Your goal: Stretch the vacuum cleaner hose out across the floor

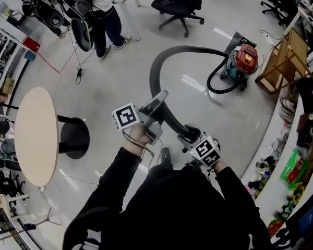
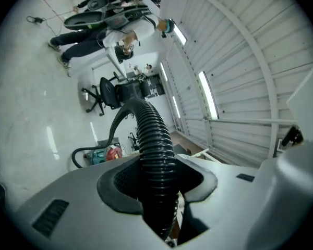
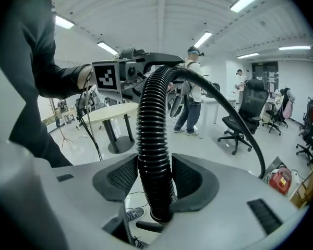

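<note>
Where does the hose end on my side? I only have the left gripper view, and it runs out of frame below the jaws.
Observer: The right gripper view shows the hose ending just below the right gripper, whose pads sit against both its sides.
Operator: How do the two grippers sit along it?
Observer: In the head view they are close together. The left gripper is on the side toward the vacuum cleaner, with only a short piece of hose between the two.
Operator: Anything beside me on the floor?
Observer: The head view shows a round table at the person's left, apart from the hose.
</note>
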The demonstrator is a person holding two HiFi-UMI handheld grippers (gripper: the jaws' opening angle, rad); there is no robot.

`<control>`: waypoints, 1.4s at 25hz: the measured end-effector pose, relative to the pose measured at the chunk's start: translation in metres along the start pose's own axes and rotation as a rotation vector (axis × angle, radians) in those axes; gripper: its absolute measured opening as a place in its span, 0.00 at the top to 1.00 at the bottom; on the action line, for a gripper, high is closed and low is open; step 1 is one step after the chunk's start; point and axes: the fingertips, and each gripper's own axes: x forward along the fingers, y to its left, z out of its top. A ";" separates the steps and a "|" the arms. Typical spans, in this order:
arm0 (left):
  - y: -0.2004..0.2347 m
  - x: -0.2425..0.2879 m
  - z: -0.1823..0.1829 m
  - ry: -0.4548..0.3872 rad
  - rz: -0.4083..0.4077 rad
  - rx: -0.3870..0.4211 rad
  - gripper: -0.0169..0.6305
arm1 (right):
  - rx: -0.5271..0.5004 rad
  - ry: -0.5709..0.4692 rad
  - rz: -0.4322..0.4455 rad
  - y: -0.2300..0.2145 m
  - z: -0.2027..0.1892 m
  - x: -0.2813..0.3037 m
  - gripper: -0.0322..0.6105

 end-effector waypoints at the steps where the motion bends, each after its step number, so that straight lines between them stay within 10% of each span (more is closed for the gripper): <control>1: 0.006 -0.013 0.016 -0.035 0.002 -0.022 0.70 | -0.027 0.015 -0.004 0.005 0.008 0.011 0.63; 9: 0.063 -0.128 0.109 -0.261 -0.009 -0.193 0.70 | -0.160 0.110 0.039 0.053 0.055 0.098 0.65; 15: 0.118 -0.184 0.115 -0.325 0.024 -0.317 0.70 | -0.245 0.224 0.107 0.092 0.043 0.131 0.66; 26: 0.140 -0.146 0.089 -0.077 0.006 -0.210 0.50 | -0.308 0.313 0.090 0.061 0.037 0.120 0.66; 35: 0.154 -0.088 0.096 -0.052 -0.015 -0.243 0.49 | -0.290 0.291 0.130 -0.008 0.034 0.109 0.66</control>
